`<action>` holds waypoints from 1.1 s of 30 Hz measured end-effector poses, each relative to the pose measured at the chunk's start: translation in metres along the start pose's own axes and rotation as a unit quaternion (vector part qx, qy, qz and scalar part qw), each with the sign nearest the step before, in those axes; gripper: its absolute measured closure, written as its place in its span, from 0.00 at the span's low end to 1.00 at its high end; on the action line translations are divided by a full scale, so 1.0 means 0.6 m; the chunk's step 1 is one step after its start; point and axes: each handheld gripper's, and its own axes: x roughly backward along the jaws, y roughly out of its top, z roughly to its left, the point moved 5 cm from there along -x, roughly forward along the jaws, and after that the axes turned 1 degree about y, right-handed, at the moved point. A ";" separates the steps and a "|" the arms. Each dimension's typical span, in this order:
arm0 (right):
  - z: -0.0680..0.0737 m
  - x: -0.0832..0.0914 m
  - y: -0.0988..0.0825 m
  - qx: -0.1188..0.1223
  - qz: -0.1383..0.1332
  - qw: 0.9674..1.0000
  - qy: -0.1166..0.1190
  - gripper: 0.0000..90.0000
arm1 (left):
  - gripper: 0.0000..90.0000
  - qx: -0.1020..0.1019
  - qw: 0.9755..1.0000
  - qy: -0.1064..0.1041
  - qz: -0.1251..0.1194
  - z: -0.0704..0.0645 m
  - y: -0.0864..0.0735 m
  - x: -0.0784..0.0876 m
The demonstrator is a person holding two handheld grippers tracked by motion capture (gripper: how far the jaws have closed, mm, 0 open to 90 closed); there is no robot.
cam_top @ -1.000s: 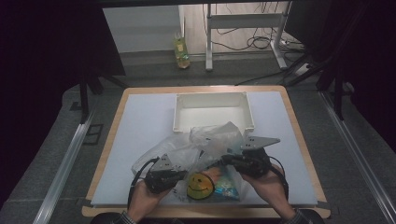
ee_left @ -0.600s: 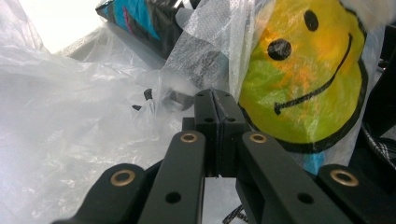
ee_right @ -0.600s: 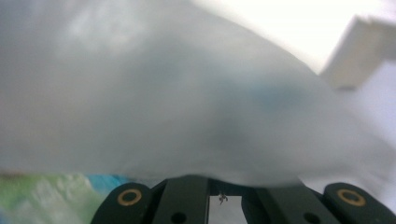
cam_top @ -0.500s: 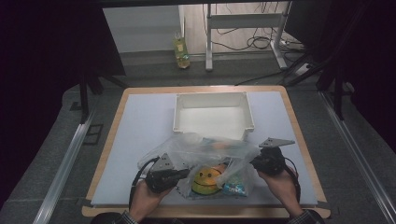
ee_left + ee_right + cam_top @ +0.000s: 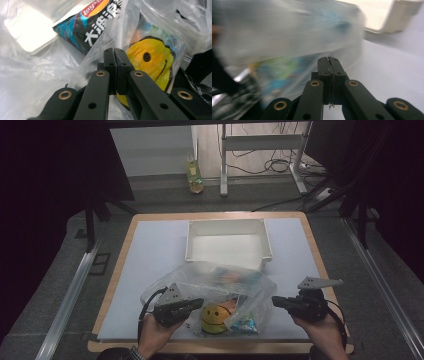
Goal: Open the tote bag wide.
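Your right tongs (image 5: 276,301) have swung toward 3 o'clock, stretching the plastic bag (image 5: 220,280) open. Both tongs, with the left tongs (image 5: 199,303), stay clenched on its film, baring the snacks.

The left tool (image 5: 115,50) rises from the bottom edge with its two black jaws pressed flat together, a thin fold of the clear plastic bag (image 5: 37,82) caught between the pads, as far as the crinkled film lets one tell. Just behind the jaw tips, inside the bag, sits a round yellow smiley toy (image 5: 152,62) with a black eye and a curved mouth. Above and to the left lies a dark chip packet (image 5: 92,27) with white lettering and an orange logo, tilted. A bright glare falls on the film at the upper left. A checked sleeve (image 5: 200,87) shows at the lower right corner.
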 end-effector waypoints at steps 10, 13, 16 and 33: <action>0.113 0.014 0.049 0.057 -0.025 0.996 0.071 0.98 | 0.98 -0.009 1.000 -0.001 -0.004 -0.006 0.007 0.000; 0.158 0.000 0.083 0.089 -0.033 0.991 0.093 0.98 | 0.98 -0.011 1.000 -0.001 -0.004 -0.006 0.008 0.000; 0.168 -0.029 0.091 0.112 -0.017 0.990 0.080 0.98 | 0.98 -0.013 1.000 0.006 -0.007 -0.005 0.011 0.000; -0.049 -0.100 0.047 0.035 0.028 0.991 -0.125 0.99 | 0.99 0.041 0.991 0.117 0.049 0.070 -0.007 -0.016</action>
